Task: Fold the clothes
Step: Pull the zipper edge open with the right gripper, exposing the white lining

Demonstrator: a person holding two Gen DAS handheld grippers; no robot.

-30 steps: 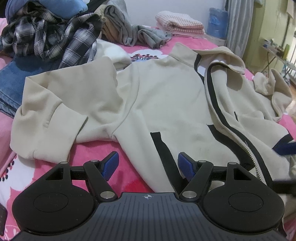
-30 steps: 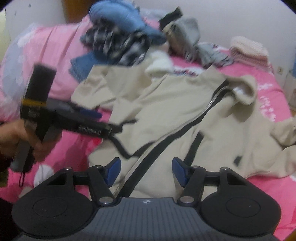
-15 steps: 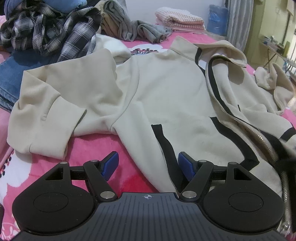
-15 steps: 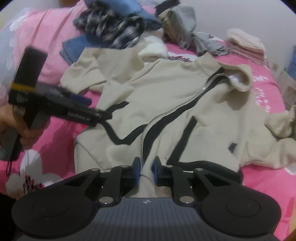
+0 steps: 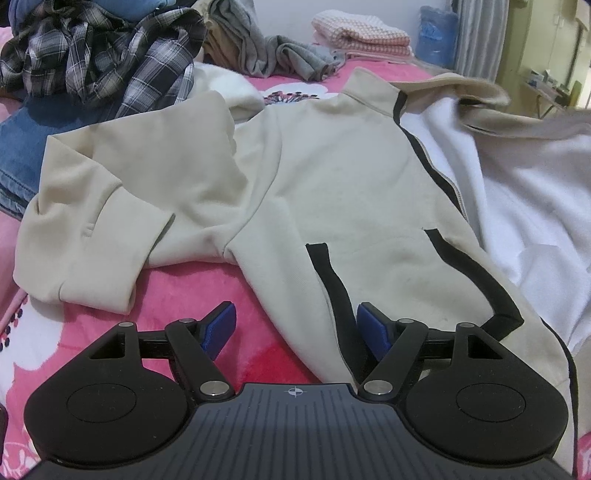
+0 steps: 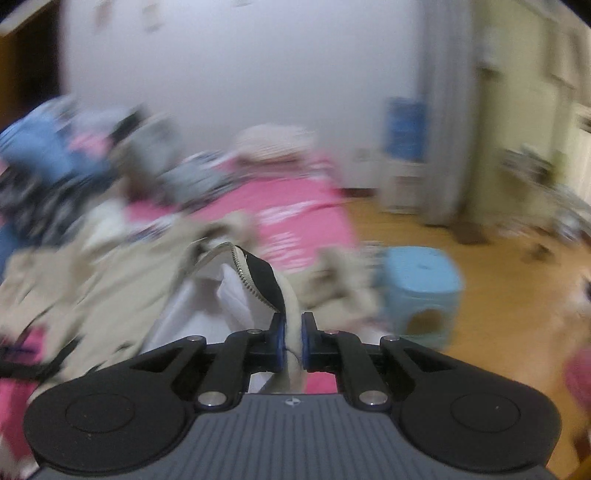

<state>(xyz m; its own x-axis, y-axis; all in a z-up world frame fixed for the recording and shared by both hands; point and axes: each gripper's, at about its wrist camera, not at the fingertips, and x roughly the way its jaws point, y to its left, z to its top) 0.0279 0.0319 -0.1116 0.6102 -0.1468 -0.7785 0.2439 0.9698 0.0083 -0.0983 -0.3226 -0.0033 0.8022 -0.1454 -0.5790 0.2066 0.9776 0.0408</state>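
A cream zip-up jacket [image 5: 332, 177] with black trim lies on the pink bed. Its left front panel is flat, its left sleeve [image 5: 96, 221] bent across the bedspread. The right front panel is thrown open, showing the white lining [image 5: 517, 206]. My left gripper [image 5: 295, 325] stands open just above the jacket's bottom hem, with nothing between its blue pads. My right gripper [image 6: 292, 339] is shut on the zipper edge of the jacket [image 6: 258, 273], lifted off the bed; that view is blurred by motion.
A heap of unfolded clothes, with a plaid shirt [image 5: 103, 62] and jeans [image 5: 14, 155], fills the back left. Folded pink-checked cloth [image 5: 362, 35] lies at the far edge. A light blue stool [image 6: 421, 288] stands on the wooden floor beside the bed.
My right gripper closed on the jacket's zipper edge and swung it up and to the right, opening the right panel so the white lining shows. My left gripper stayed open, edging slightly forward.
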